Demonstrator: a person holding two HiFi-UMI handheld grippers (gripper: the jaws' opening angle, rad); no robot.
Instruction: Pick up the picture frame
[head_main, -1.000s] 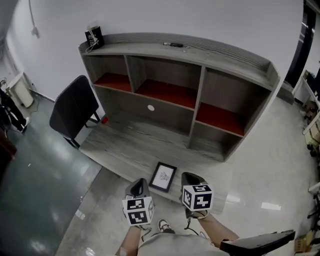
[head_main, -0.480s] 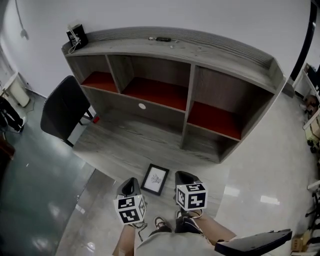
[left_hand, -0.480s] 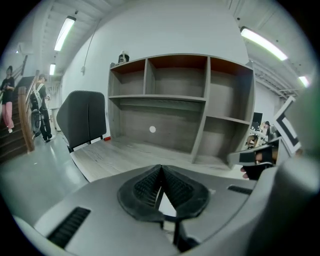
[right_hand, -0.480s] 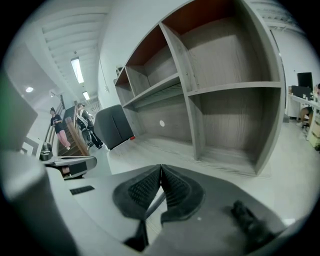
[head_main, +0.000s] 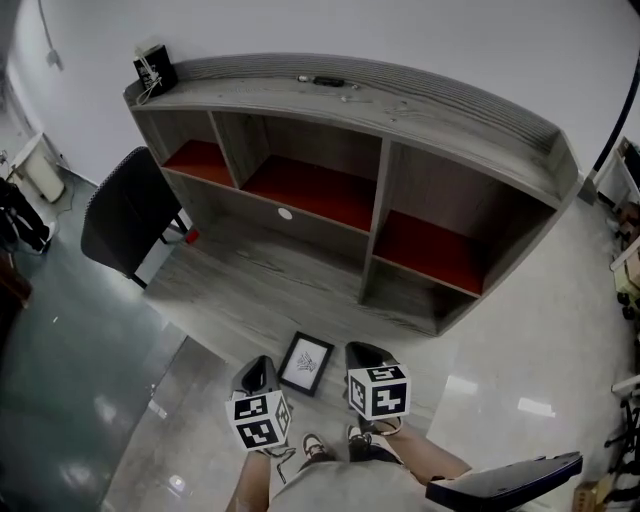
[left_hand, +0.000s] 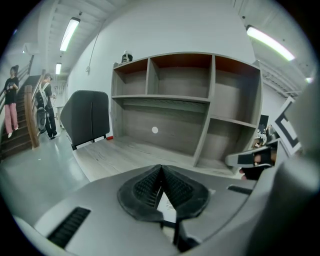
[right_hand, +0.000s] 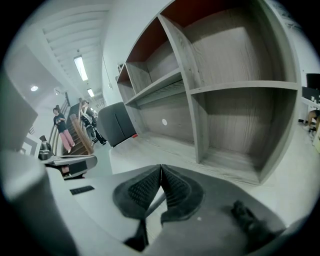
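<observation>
- Placement of the picture frame (head_main: 306, 363) is flat on the wooden surface (head_main: 250, 290) in front of the shelf unit (head_main: 380, 190), close to that surface's near edge and face up.
- From the head view, the frame is seen between the two grippers: the left gripper (head_main: 258, 373) is just beside its left edge, and the right gripper (head_main: 362, 353) is just beside its right edge.
- The frame's long axis is judged to run away from the person toward the shelves, leaning slightly to the right, so its two long edges are presented to the grippers.
- Neither gripper is clearly nearer. The left one is judged marginally closer, since a white strip of the frame (left_hand: 168, 207) is seen directly below its pads in the left gripper view.
- The left gripper (left_hand: 161, 167) is seen with its pads pressed together at the tips. Nothing is pinched, and no contact with the frame can be made out.
- The right gripper (right_hand: 160, 167) is likewise seen with its pads meeting at the tips and nothing between them. A dark line glimpsed below the pads may be the frame's edge, but this cannot be told for certain.
- Lifting has not yet begun. The jaws would have to be spread before either long edge could be pinched.
</observation>
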